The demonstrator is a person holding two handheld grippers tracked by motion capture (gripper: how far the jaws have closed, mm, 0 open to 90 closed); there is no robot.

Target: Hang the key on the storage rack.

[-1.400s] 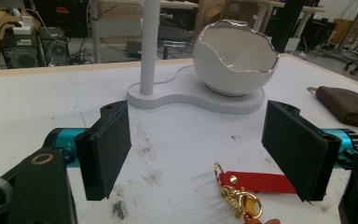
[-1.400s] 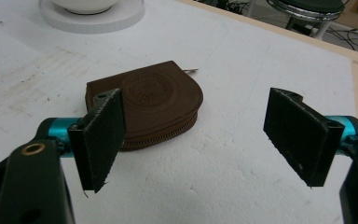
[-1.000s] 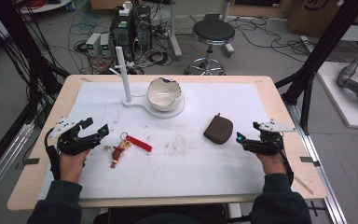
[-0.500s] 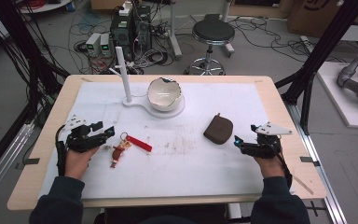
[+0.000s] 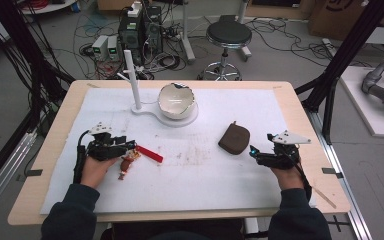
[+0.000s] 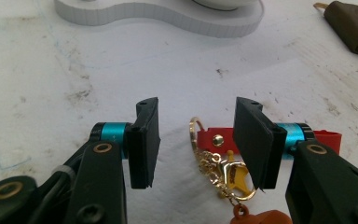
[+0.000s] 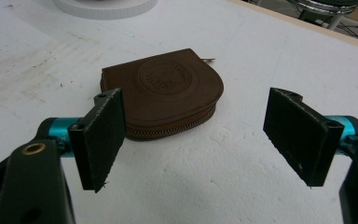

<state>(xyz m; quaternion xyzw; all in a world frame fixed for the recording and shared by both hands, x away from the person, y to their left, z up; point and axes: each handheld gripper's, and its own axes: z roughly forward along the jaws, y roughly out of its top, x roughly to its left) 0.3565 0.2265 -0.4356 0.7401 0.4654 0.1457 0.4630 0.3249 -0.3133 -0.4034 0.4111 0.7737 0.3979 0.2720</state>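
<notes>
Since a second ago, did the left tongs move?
Yes. The left tongs slid right across the table toward the keychain, closing in from the table's left edge; jaws open.

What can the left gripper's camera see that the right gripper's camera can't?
The left gripper view has the red strap with its gold key ring and clasp, lying between that gripper's open jaws. The right gripper view has the brown pouch's stamped top and zip, ahead of the open right gripper. Both catch the white stand's base and the white mat.
</notes>
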